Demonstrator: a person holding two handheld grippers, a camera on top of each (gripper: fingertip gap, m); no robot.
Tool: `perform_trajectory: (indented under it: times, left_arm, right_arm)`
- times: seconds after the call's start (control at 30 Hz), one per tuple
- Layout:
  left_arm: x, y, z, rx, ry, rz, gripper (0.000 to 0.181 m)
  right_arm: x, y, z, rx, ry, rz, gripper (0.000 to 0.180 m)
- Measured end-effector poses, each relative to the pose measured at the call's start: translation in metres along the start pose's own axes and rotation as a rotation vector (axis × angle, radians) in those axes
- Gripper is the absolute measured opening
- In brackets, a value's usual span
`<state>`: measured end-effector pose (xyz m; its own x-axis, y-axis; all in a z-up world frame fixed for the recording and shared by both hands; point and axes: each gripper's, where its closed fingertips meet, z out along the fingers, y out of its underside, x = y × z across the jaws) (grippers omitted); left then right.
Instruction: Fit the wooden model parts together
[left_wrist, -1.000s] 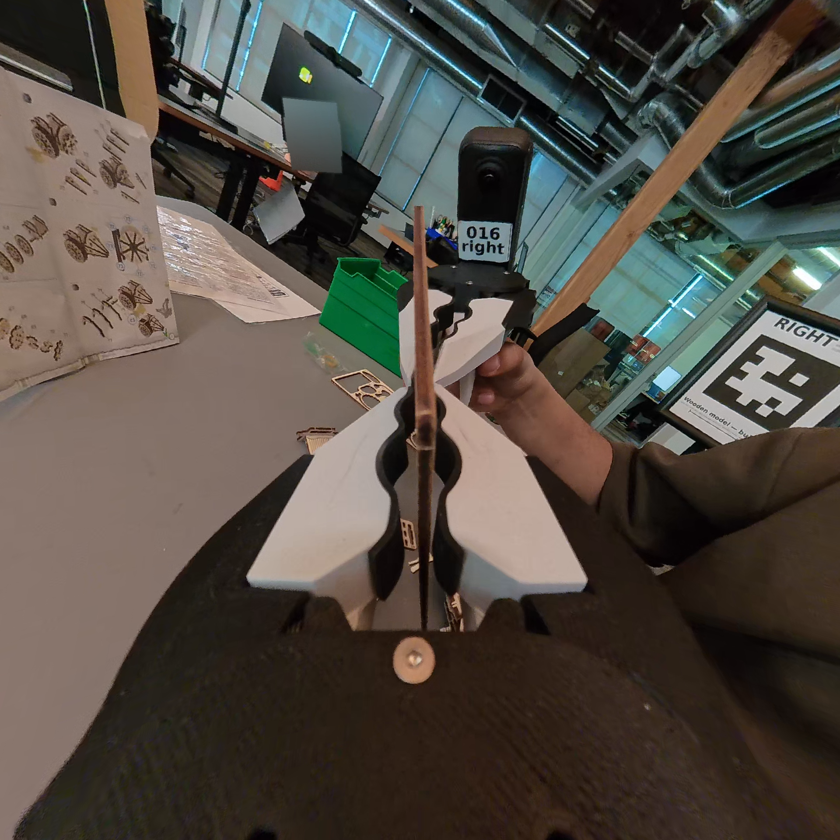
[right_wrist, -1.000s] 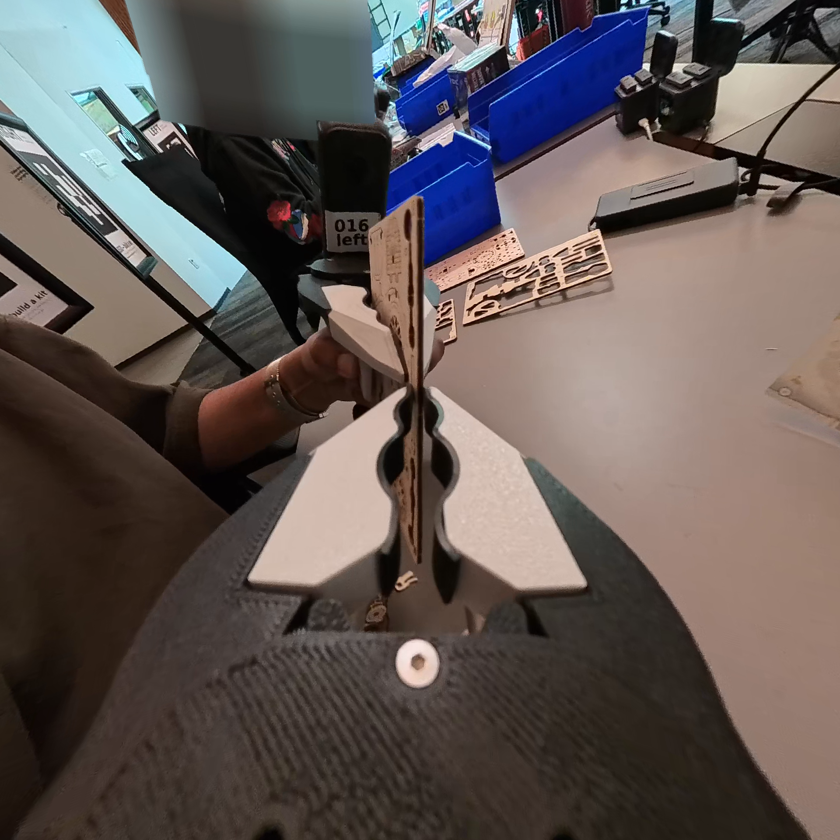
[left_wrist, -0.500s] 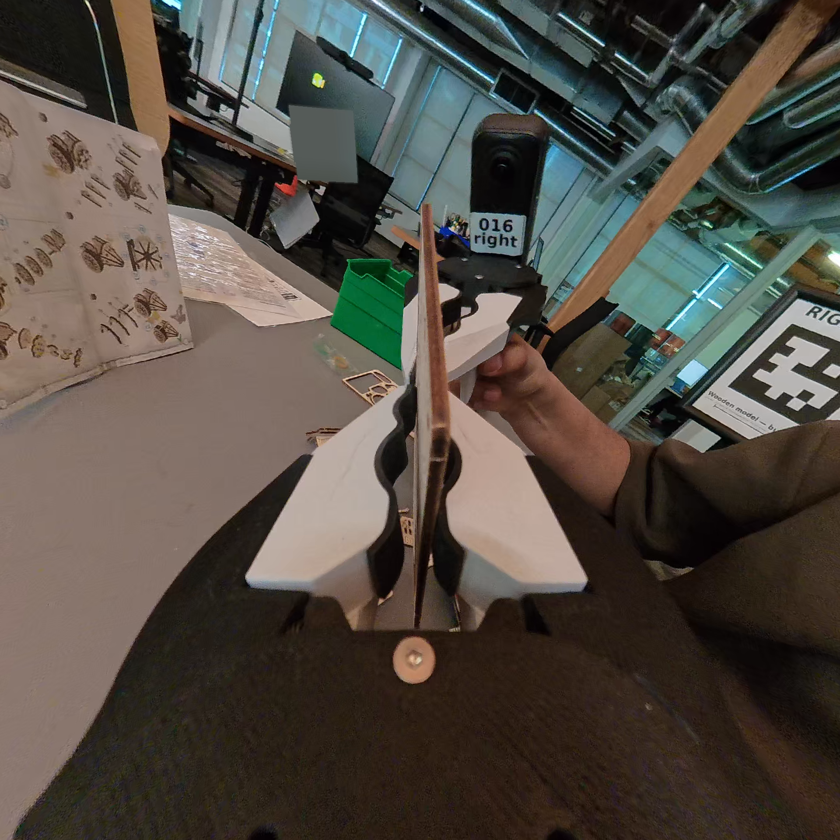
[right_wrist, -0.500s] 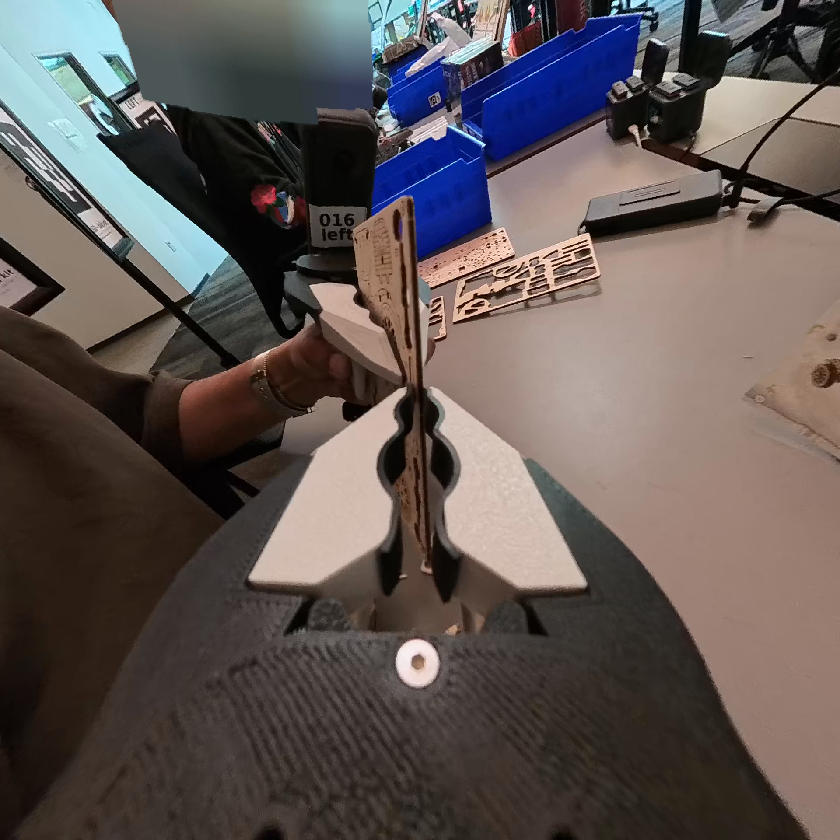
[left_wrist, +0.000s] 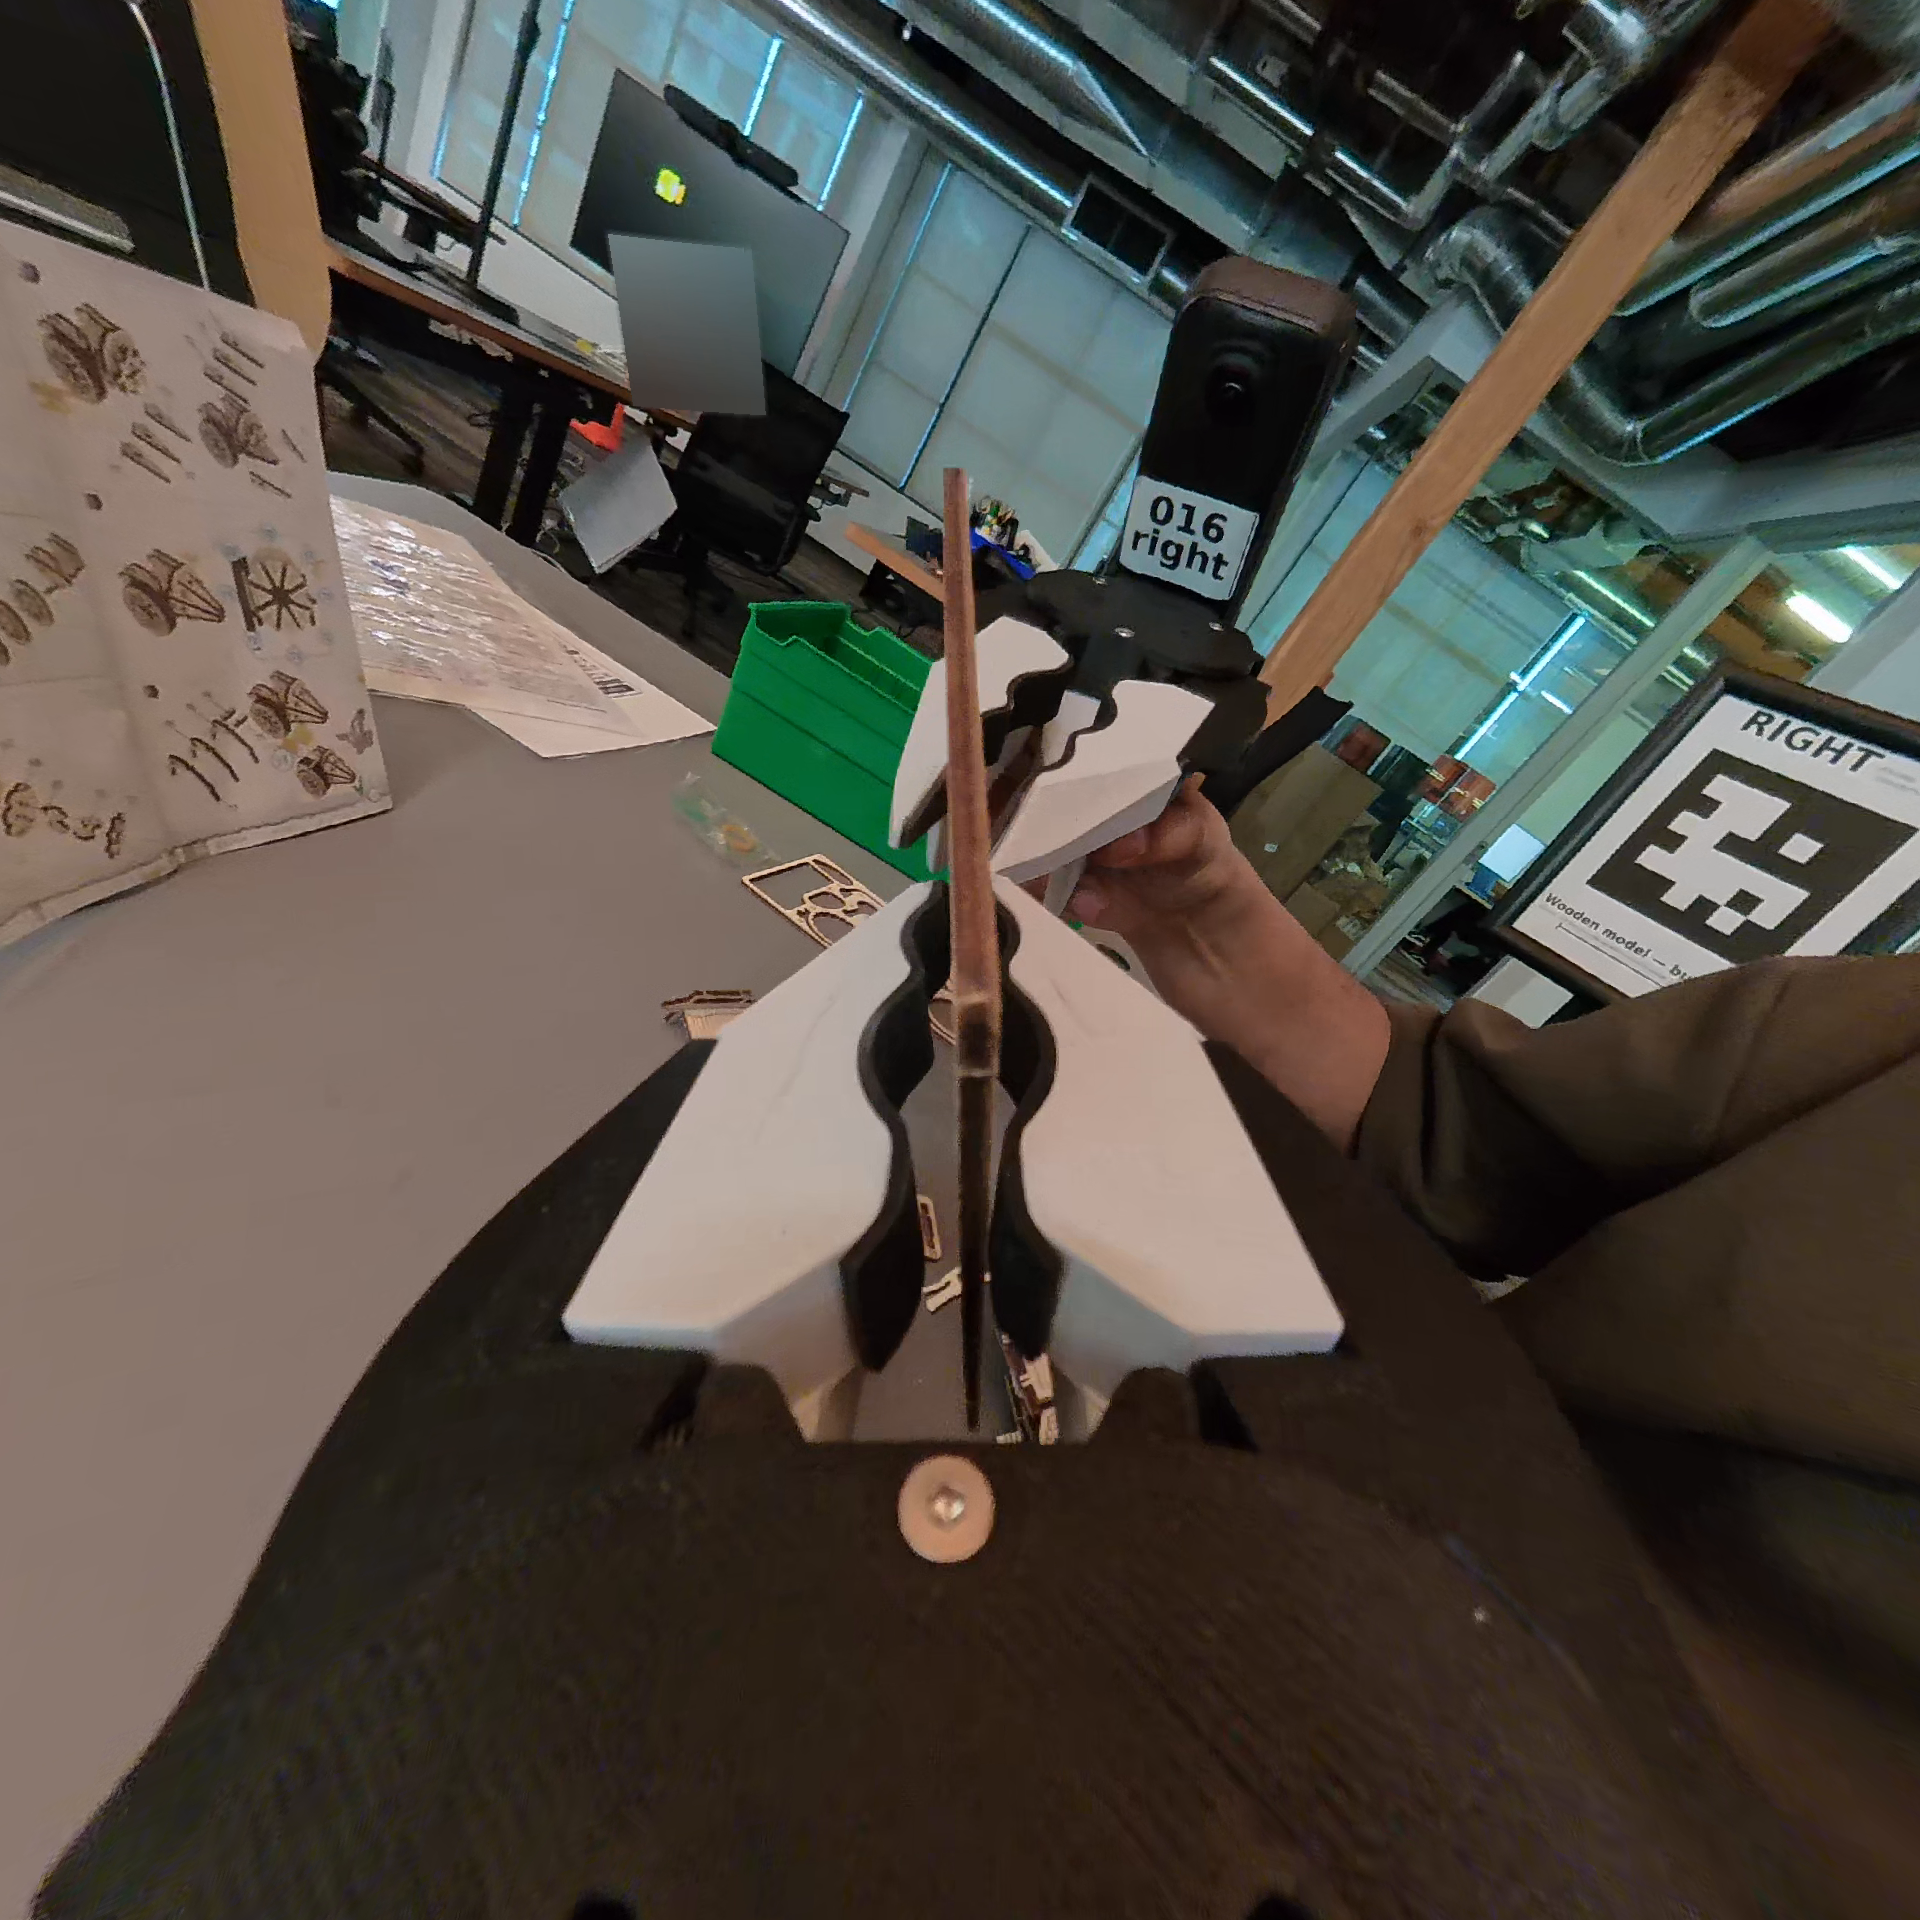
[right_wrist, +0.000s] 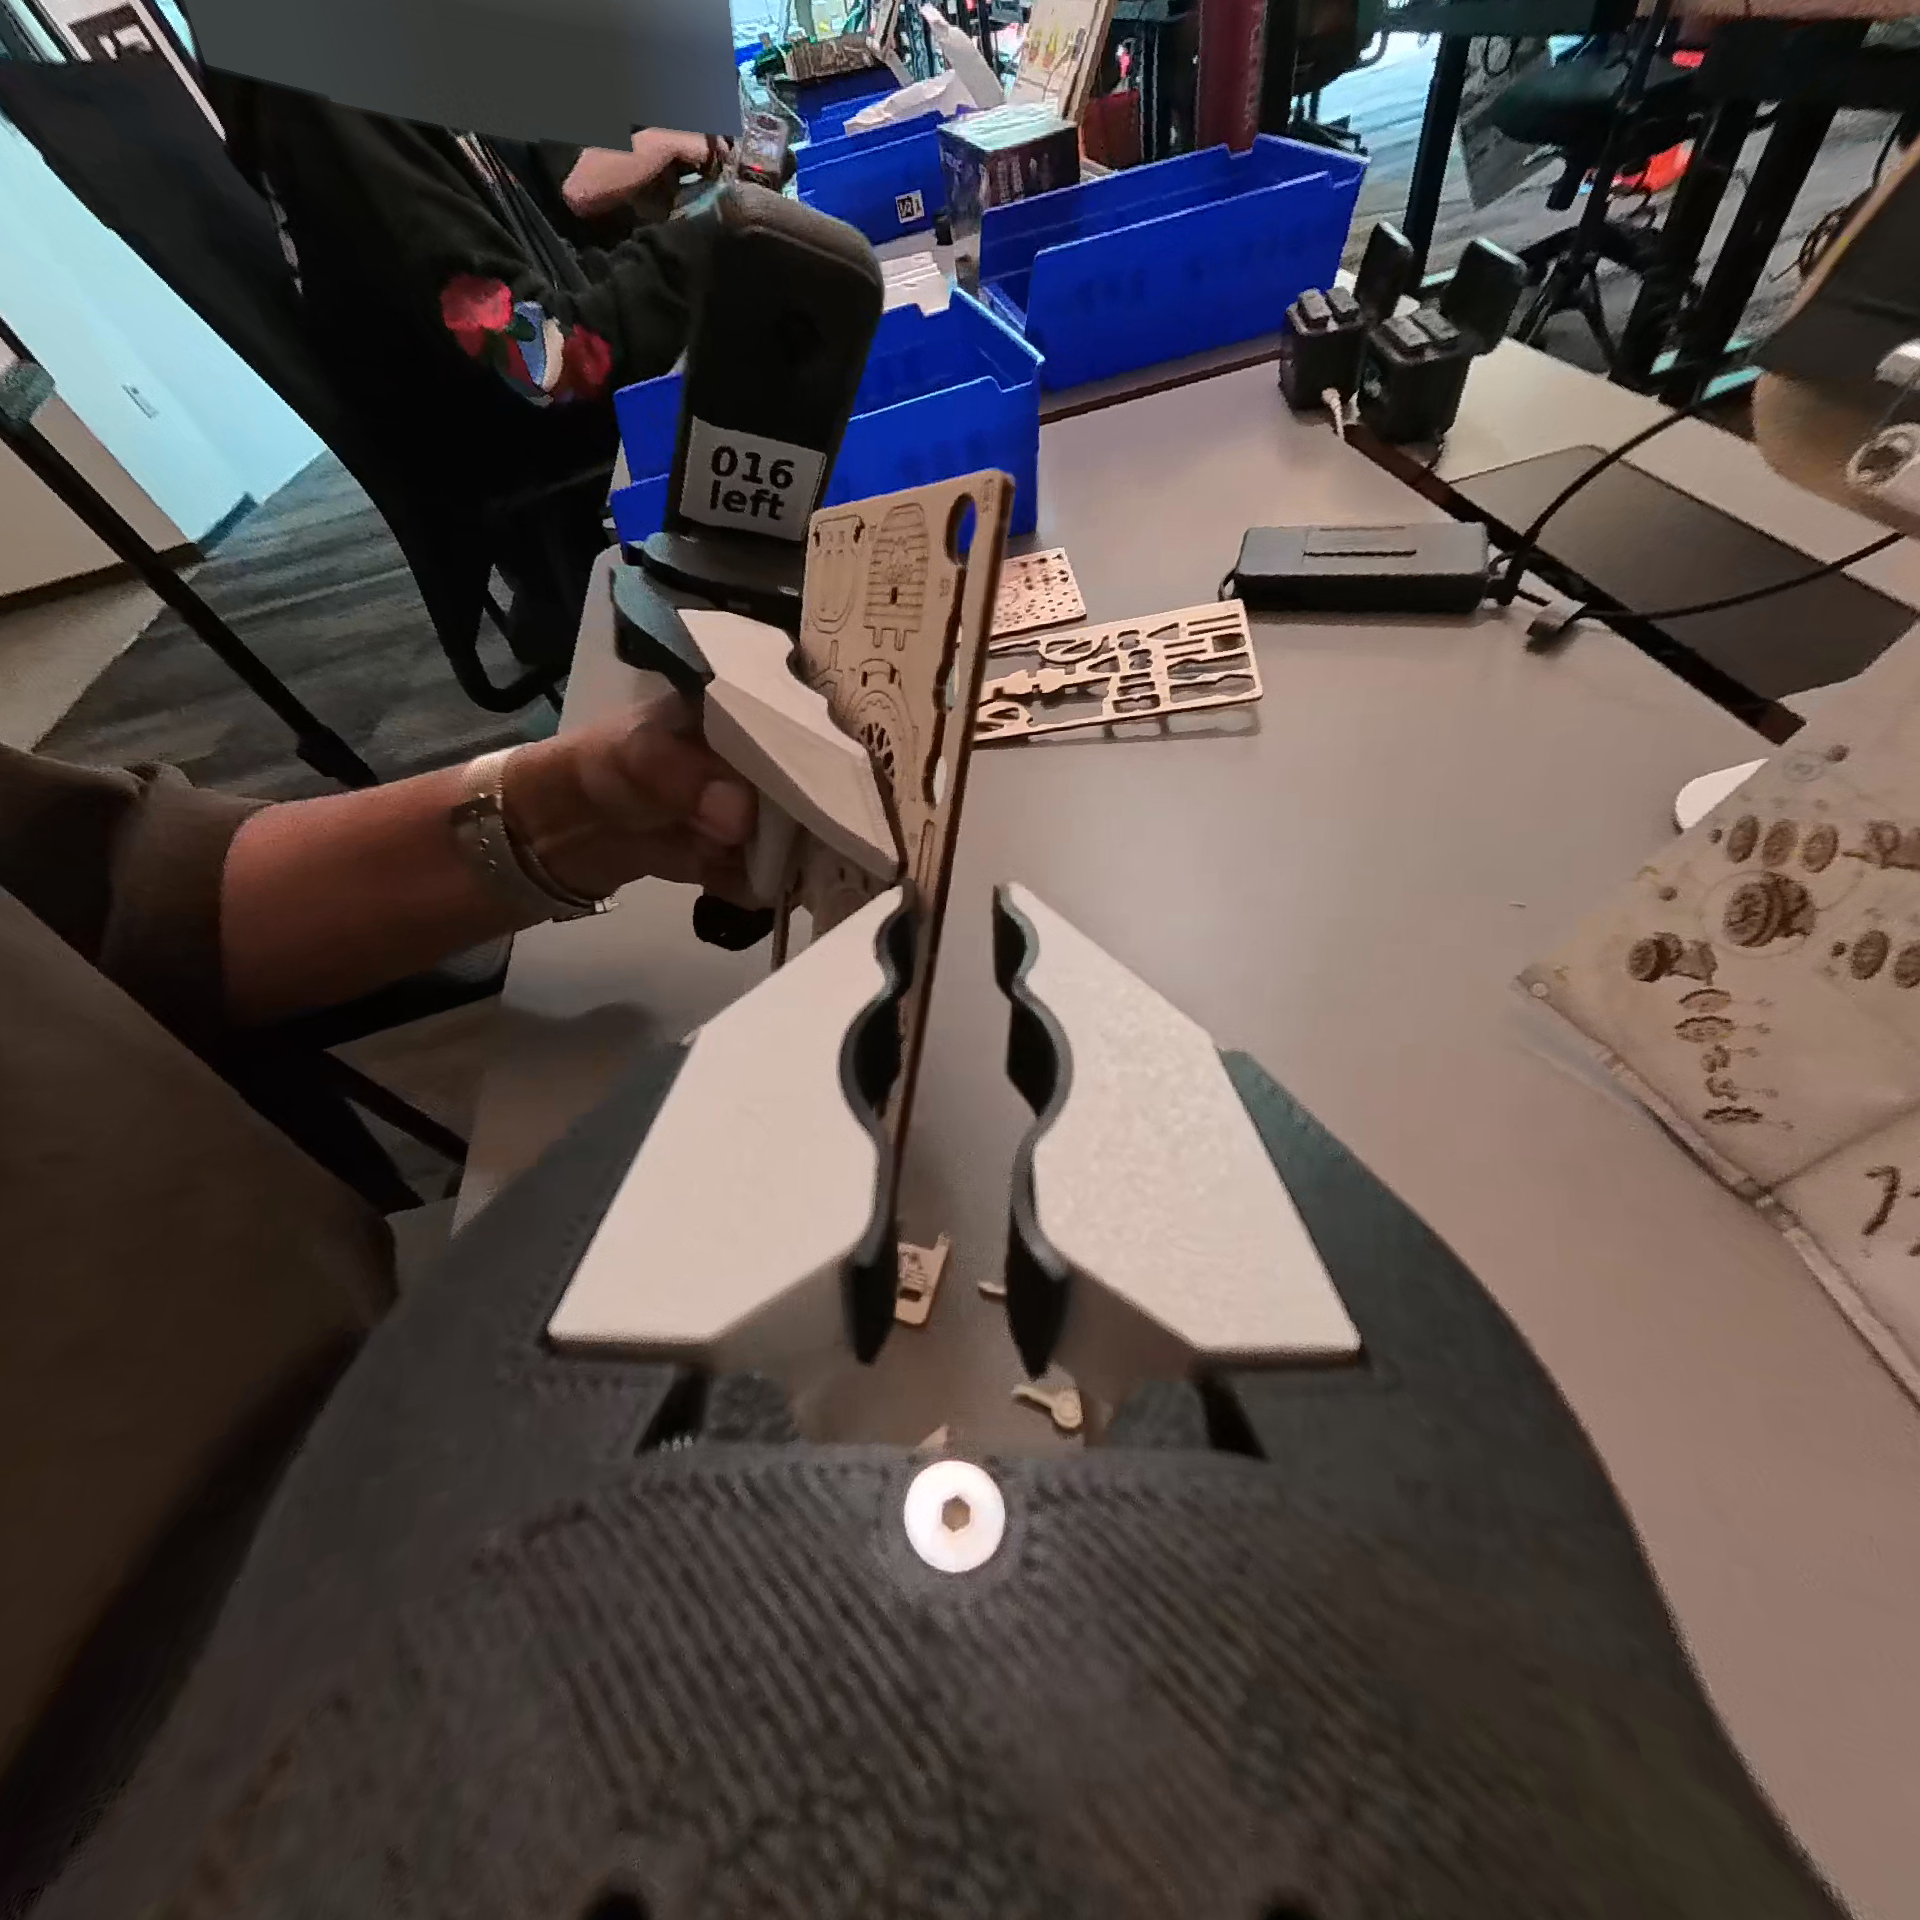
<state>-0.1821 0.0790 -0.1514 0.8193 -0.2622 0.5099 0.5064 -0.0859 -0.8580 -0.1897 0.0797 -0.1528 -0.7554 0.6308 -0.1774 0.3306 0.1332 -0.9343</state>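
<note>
The right gripper (right_wrist: 945, 904) has just let go: its jaws now stand spread, where half a second ago they pinched the wooden sheet (right_wrist: 914, 665). The sheet leans against the left-hand jaw, clear of the other. The left gripper (left_wrist: 961, 925) stays pressed together on the sheet (left_wrist: 961, 748), holding it upright on edge alone. Likely a regrip before popping parts out. Beyond the jaws, more part sheets (right_wrist: 1122, 665) lie on the bench (right_wrist: 1351, 883).

Bright, even indoor light (fisheye bending edges), slight motion blur.
</note>
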Motion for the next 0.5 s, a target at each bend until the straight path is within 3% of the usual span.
perform_trajectory:
  times: [0.13, 0.5]
  left_arm:
    - [0.0007, -0.0004, 0.0005, -0.002, -0.004, 0.004, 0.001]
    - [-0.0025, 0.0002, 0.0009, -0.005, -0.035, 0.015, 0.002]
  right_arm:
    - [-0.0041, -0.0017, -0.0005, -0.017, 0.015, -0.061, 0.005]
    - [-0.0012, -0.0019, 0.0005, -0.091, 0.175, -0.219, 0.004]
